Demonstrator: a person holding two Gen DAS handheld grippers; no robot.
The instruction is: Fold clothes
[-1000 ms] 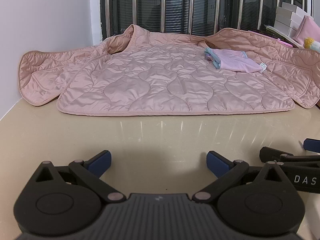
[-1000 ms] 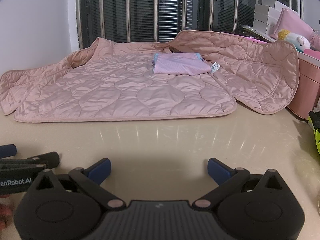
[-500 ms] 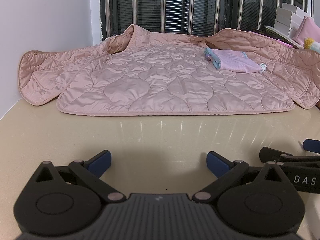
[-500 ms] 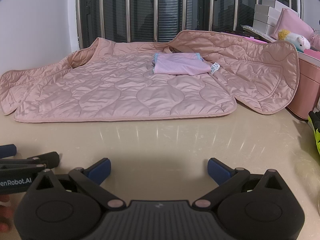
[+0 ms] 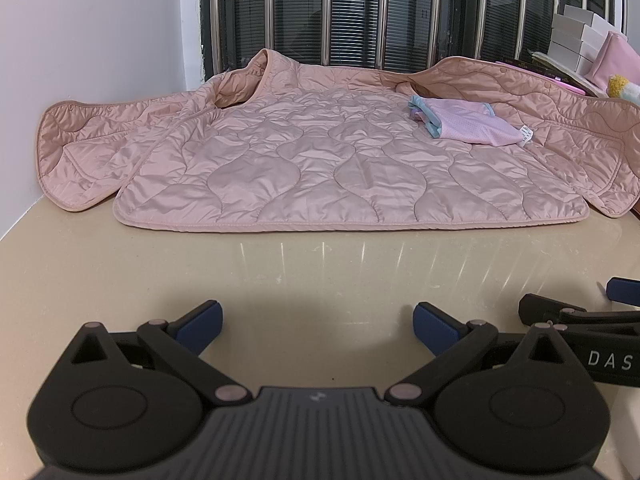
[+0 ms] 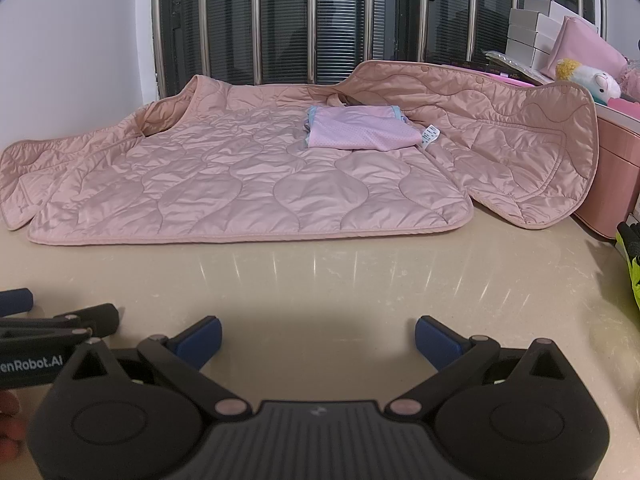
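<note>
Tabletop: beige, glossy, stone-like, with streaks of reflected light; I see it run back to a white wall on the left and a dark window with upright metal bars behind. Quilted jacket: pink, satiny, stitched in wavy onion-shaped channels, lying spread open and flat at the far half of the tabletop, collar toward the window, hem toward me, one front panel flopped out to each side with snap studs along the edges. Folded garment: small, lilac mesh fabric with pale blue trim and a white label, resting on the jacket's right part near the collar. Stacked white boxes, a pink pouch and a plush toy: on a pink cabinet at the right; what the boxes hold I cannot tell. Yellow-green item: at the right edge, cut off. Left tool: low over the bare near tabletop, blue-padded jaws spread wide apart, holding nothing. Right tool: beside it, equally wide apart and empty. Both are well short of the jacket's hem.
</note>
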